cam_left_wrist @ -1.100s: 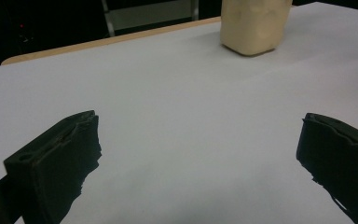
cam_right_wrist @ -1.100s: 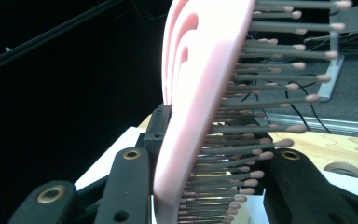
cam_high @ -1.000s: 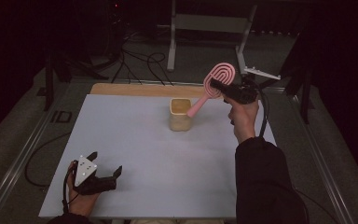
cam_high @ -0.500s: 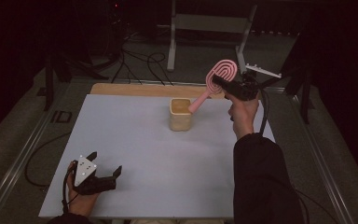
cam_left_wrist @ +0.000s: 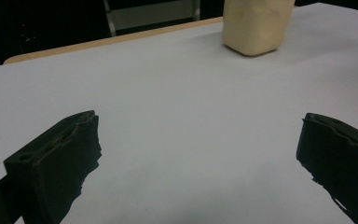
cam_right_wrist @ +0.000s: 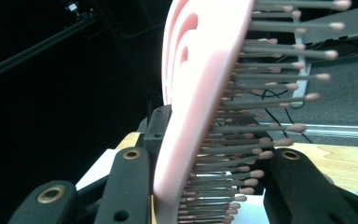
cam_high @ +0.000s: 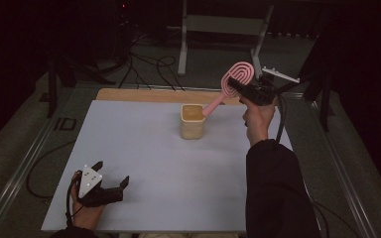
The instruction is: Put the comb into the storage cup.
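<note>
A pink hairbrush (cam_high: 238,77) is tilted in the air at the table's far right, head up. Its handle slants down to the right rim of a beige cup (cam_high: 192,121); whether they touch I cannot tell. My right gripper (cam_high: 238,88) is shut on the brush at the base of its head. In the right gripper view the brush (cam_right_wrist: 200,84) stands between the black jaws with its bristles pointing right. My left gripper (cam_high: 111,181) rests open near the table's front left corner with nothing between its jaws. The left gripper view shows the cup (cam_left_wrist: 256,23) far ahead.
The white table top (cam_high: 144,148) has a bare wooden strip (cam_high: 139,95) along its far edge. Behind the table stands a metal frame (cam_high: 183,44), and cables (cam_high: 144,64) lie on the floor. A rail (cam_high: 25,163) runs along the left side.
The right hand and the brush have barely shifted. The left gripper has stayed where it was.
</note>
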Available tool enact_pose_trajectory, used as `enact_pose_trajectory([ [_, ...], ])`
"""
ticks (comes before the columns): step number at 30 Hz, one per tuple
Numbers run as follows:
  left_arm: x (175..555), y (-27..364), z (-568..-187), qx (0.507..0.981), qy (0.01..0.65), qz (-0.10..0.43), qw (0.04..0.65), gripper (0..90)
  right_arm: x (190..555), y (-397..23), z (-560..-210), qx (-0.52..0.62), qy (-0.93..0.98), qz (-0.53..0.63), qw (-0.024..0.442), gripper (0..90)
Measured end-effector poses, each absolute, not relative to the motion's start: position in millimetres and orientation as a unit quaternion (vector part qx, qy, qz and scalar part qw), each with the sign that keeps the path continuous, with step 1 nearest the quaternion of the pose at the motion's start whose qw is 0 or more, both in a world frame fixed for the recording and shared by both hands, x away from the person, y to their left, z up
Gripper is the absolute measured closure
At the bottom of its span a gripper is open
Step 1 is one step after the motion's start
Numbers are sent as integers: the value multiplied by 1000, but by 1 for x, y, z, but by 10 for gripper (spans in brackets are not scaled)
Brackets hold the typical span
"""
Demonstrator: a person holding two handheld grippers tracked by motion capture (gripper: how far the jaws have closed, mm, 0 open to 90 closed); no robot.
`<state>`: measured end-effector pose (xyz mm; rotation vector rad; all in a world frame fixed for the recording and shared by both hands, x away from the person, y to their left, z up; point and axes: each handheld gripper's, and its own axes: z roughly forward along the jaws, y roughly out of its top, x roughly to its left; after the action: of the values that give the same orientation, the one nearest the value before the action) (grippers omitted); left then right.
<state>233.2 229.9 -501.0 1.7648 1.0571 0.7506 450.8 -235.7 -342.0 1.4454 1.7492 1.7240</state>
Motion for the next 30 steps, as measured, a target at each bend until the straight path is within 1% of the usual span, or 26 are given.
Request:
enact_pose_trajectory([
  [24, 233, 230, -501, 717, 430, 304, 457, 1, 455, -219, -354, 511, 594, 608, 130, 634],
  [30, 234, 230, -501, 717, 429, 304, 457, 1, 456, -216, -359, 510, 597, 605, 132, 634],
])
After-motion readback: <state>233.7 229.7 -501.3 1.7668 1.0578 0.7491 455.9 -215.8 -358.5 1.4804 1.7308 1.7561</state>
